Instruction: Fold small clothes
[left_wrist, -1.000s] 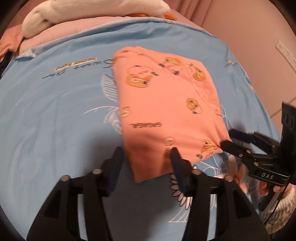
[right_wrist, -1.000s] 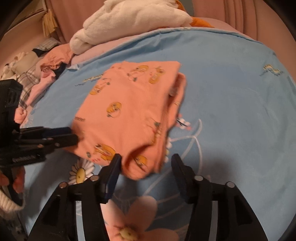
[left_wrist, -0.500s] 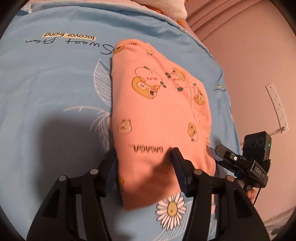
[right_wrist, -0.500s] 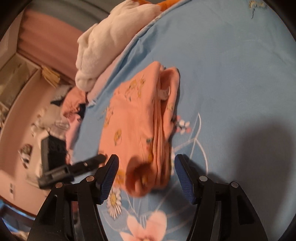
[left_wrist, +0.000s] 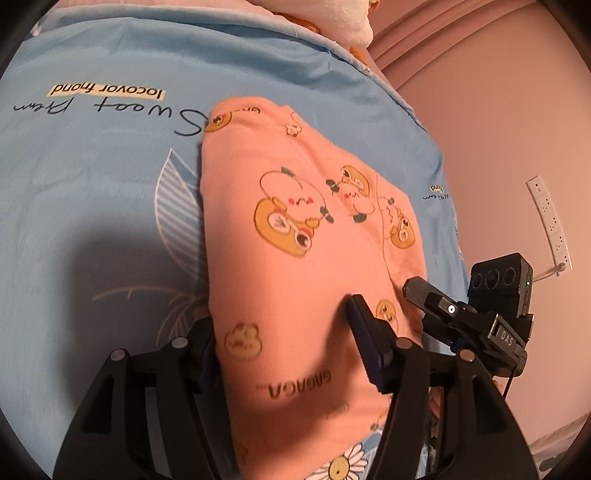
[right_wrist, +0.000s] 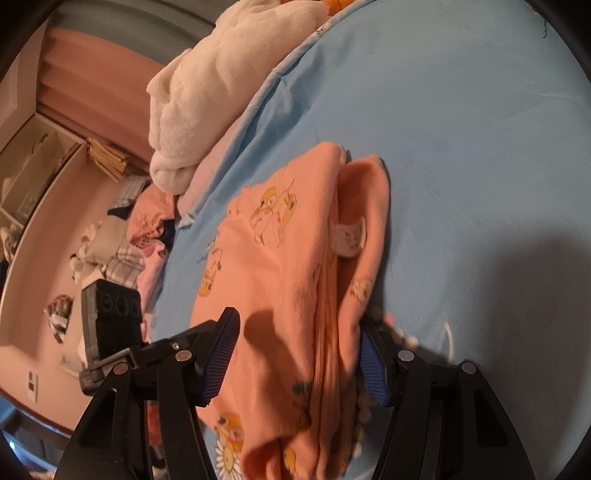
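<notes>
A folded orange garment (left_wrist: 295, 229) with cartoon prints lies on the blue bedsheet (left_wrist: 92, 184). My left gripper (left_wrist: 277, 317) straddles its near end. Its left finger is partly hidden at the cloth's edge and its right finger (left_wrist: 364, 332) rests on top, with the jaws opening around the cloth. In the right wrist view the garment (right_wrist: 280, 258) shows stacked layers and a white label. My right gripper (right_wrist: 297, 325) is open around its near end, one finger (right_wrist: 221, 350) on top and the other at the folded edge. The right gripper (left_wrist: 421, 291) also shows in the left wrist view.
A white plush blanket (right_wrist: 221, 92) lies at the bed's far end. A heap of loose clothes (right_wrist: 122, 251) sits off the bed's left side. A pink wall with a socket strip (left_wrist: 550, 221) stands close past the bed's right edge.
Both grippers have moved forward over the garment's near end and rolled. The cloth that lay just ahead of the fingertips is now between both pairs of fingers, and the jaws stand slightly wider.
</notes>
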